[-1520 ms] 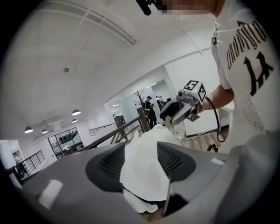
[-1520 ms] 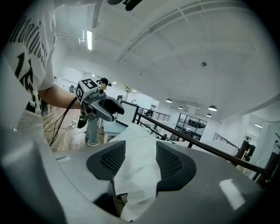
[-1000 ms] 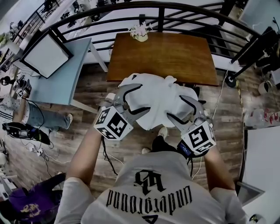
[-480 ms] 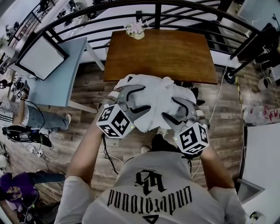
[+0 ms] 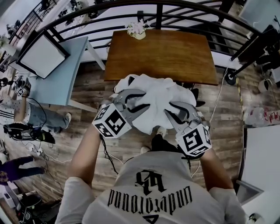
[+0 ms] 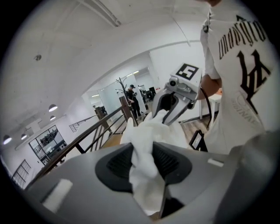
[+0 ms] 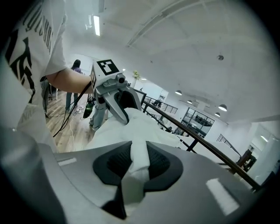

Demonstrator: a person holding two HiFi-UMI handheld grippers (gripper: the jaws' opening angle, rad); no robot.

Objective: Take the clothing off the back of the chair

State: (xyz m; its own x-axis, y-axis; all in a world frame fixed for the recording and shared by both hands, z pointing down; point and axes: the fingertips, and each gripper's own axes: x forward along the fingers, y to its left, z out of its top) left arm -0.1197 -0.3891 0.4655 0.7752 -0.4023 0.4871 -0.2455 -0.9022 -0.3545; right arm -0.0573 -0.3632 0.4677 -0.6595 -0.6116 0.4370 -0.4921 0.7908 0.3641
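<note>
1. Your left gripper (image 5: pixel 142 99) has just been closing its grey moulded jaws. The ribbed black pads now pinch a twisted fold of the white clothing (image 5: pixel 159 98), seen as a crumpled rope of soft fabric in the left gripper view (image 6: pixel 142 175).
2. Your right gripper (image 5: pixel 174 111) has also just been closing. Its pads pinch a flatter, smoother fold of the same cloth (image 7: pixel 136 162).
3. The clothing sits bunched in a rounded, wrinkled mound between the 2 grippers, just in front of your chest. Whatever lies under it is covered, so I cannot tell if it has come clear of its support.
4. Below is the floor (image 5: pixel 87 96), made of wood-grain planks.
5. Just beyond the cloth stands a rectangular brown wooden table (image 5: pixel 162 54) with a smooth top. A small flower pot (image 5: pixel 139 30) stands at its far edge.
6. Farthest off is a curved black metal railing (image 5: pixel 105 6).
</note>
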